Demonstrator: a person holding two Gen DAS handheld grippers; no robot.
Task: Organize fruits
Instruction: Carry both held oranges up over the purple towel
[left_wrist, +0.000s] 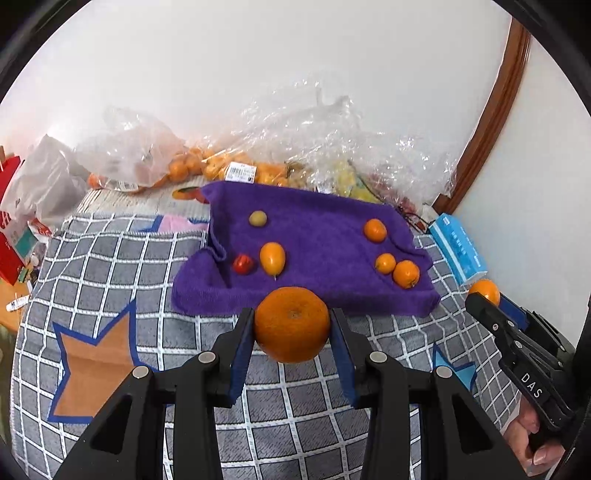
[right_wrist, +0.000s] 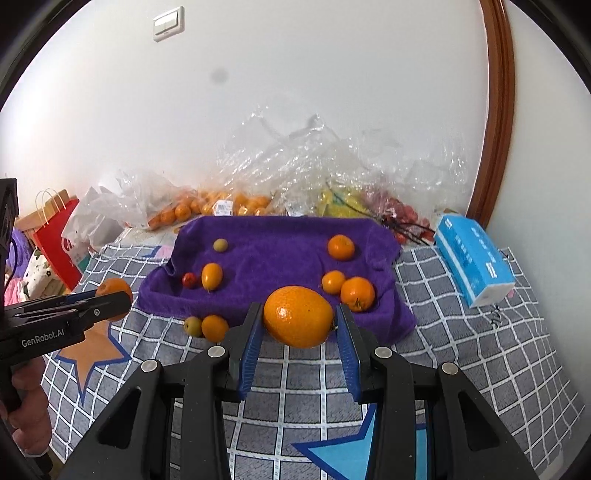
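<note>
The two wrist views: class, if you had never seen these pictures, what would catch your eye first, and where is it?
Each gripper clamps an orange in the near foreground: the left gripper holds one orange, the right gripper another orange. Behind them a purple towel lies on the checked cover, dotted with small fruits.
</note>
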